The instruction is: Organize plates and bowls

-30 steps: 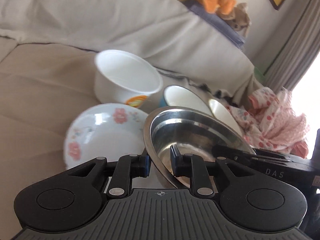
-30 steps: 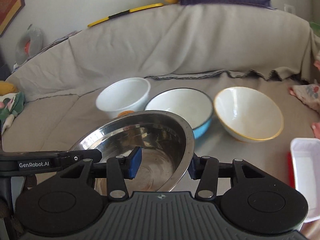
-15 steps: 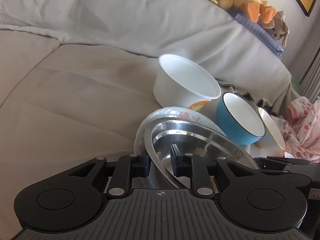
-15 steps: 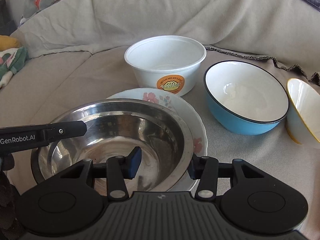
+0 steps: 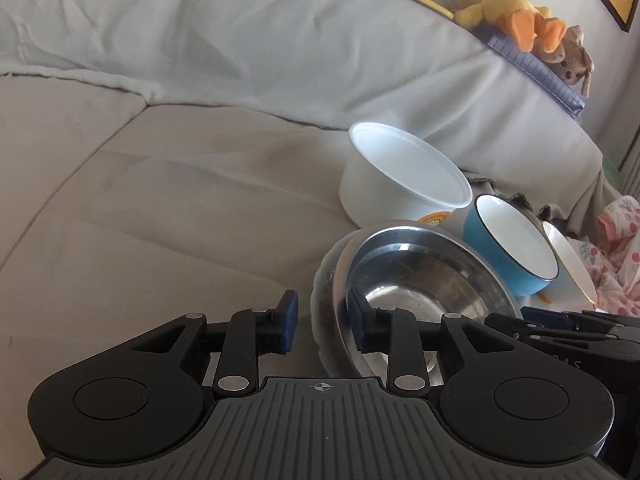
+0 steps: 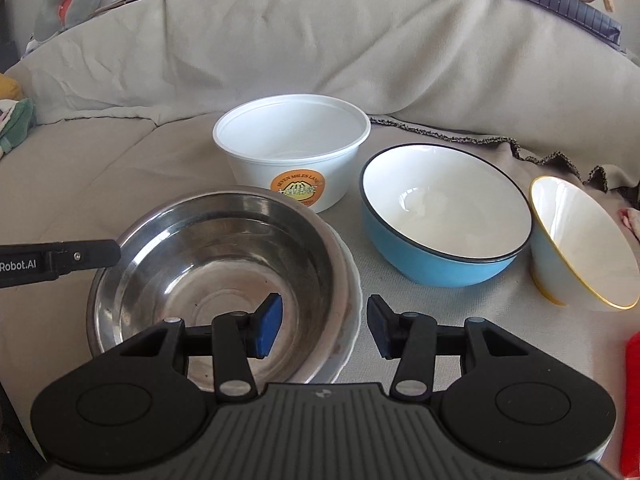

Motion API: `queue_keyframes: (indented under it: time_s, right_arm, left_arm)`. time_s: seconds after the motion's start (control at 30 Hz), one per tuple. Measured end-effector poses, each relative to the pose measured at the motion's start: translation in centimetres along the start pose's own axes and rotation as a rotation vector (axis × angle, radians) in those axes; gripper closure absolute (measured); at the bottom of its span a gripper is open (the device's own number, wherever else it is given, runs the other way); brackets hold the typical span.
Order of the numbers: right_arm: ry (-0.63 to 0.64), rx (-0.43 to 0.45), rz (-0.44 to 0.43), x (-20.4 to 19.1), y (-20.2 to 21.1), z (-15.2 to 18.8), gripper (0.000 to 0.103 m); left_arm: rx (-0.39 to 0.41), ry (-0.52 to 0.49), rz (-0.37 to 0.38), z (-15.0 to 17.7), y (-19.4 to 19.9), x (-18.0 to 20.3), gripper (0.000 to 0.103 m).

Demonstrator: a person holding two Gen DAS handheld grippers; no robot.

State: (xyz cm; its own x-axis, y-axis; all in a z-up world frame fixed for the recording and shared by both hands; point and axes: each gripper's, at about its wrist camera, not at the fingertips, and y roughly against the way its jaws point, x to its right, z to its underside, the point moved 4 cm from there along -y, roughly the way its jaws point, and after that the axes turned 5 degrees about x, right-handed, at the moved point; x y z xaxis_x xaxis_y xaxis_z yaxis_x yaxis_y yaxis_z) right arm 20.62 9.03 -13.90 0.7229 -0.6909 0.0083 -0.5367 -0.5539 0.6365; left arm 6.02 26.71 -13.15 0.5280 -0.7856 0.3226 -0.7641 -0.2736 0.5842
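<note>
Four bowls sit on a cloth-covered sofa seat, crowded toward its back edge where the draped backrest rises, while a broad stretch of smooth beige cloth lies bare on the far side of the group in the left wrist view. The steel bowl, round, shiny and faintly ringed inside, rests nested in a white scalloped plate whose rim shows only as a thin crescent around it. The left gripper is opening: its blue-padded fingers straddle the near rims of steel bowl and plate, with a clear gap on the outer side, so nothing is pinched. The right gripper stands spread across the opposite rim, one pad inside the steel bowl and one outside the plate, neither pressing as far as can be seen. Just behind the steel bowl stands a white plastic tub, straight-walled, matte, with an orange round label. Beside it, close but apart, sits a blue bowl, glossy, white inside with a dark rim. Next along, toward the seat's end, a white bowl with a yellow rim leans tilted, just beside the blue one. A red-edged object cuts in at the frame's side, too cropped to tell.
</note>
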Motion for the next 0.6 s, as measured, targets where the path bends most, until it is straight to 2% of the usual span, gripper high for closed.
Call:
queue_keyframes:
  time_s: [0.13, 0.23, 0.33, 0.4, 0.43, 0.6]
  right_arm:
    - [-0.078, -0.03, -0.003, 1.3, -0.7, 0.8, 0.049]
    - [-0.159, -0.06, -0.051, 2.2, -1.7, 1.2, 0.046]
    - [-0.279, -0.103, -0.158, 2.8, -3.0, 1.2, 0.046]
    - [-0.364, -0.145, -0.241, 3.0, -3.9, 1.4, 0.048]
    - [-0.384, -0.151, -0.254, 3.1, -4.1, 1.4, 0.049]
    - [-0.336, -0.127, -0.254, 3.3, -3.0, 1.7, 0.056]
  left_arm:
    - [-0.034, 0.031, 0.012, 0.4, -1.0, -0.3, 0.065]
    - [-0.055, 0.084, 0.048, 0.7, -2.0, -0.9, 0.067]
    - [-0.067, 0.137, 0.098, 1.0, -2.8, -1.2, 0.073]
    - [-0.08, 0.147, 0.098, 1.0, -3.0, -1.2, 0.073]
    - [-0.078, 0.144, 0.096, 1.0, -3.0, -1.1, 0.073]
    - [-0.09, 0.147, 0.083, 0.9, -2.7, -0.3, 0.069]
